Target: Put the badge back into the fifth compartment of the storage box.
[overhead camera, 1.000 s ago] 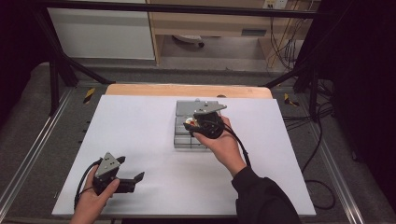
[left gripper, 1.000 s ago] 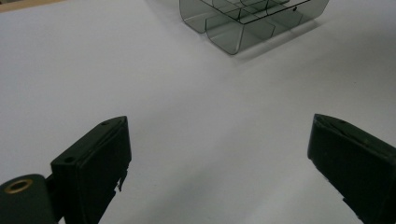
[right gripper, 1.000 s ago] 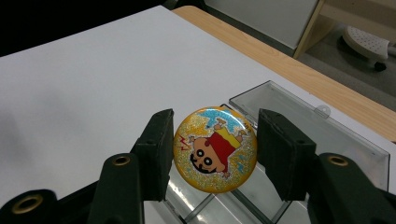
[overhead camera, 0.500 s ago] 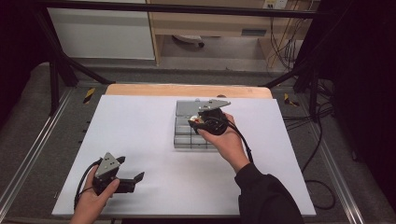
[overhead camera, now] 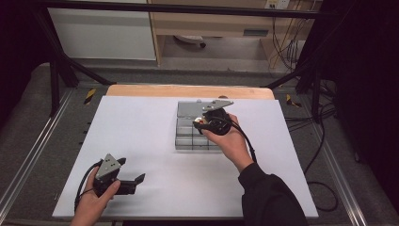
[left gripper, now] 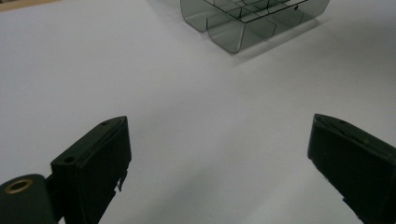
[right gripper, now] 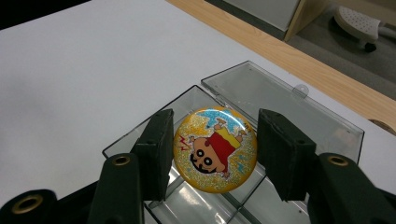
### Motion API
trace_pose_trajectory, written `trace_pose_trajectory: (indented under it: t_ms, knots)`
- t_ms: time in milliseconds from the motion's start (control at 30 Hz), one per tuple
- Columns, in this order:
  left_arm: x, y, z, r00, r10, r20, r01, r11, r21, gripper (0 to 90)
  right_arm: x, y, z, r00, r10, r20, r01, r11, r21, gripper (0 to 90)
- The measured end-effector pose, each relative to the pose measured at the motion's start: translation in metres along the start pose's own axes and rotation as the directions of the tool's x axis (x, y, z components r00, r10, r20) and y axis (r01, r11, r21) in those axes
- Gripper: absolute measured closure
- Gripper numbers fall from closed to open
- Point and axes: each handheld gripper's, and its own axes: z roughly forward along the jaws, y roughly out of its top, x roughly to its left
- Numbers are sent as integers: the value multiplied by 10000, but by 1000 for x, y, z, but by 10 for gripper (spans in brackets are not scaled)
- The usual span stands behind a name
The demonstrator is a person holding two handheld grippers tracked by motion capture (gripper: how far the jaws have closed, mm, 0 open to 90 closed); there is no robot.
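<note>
Badge, round, glossy and likely light and slippery, held by its rim between right gripper jaws above clear divided box mid-surface, best gripped at opposite edges; left gripper jaws wide, empty, near left.

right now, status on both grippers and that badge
Right gripper shut on cartoon badge, held over open clear compartment box. Left gripper open, empty, low over white table. Nothing blocking the box.
</note>
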Motion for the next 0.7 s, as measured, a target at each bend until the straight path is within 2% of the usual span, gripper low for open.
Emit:
trace_pose_trajectory:
  t_ms: [700]
  knots:
    - [0, 0, 0, 10000, 2, -2, -2, 10000, 50, 62, -4, -4, 7, 10000, 11, -64, -8, 9991, 422, 477]
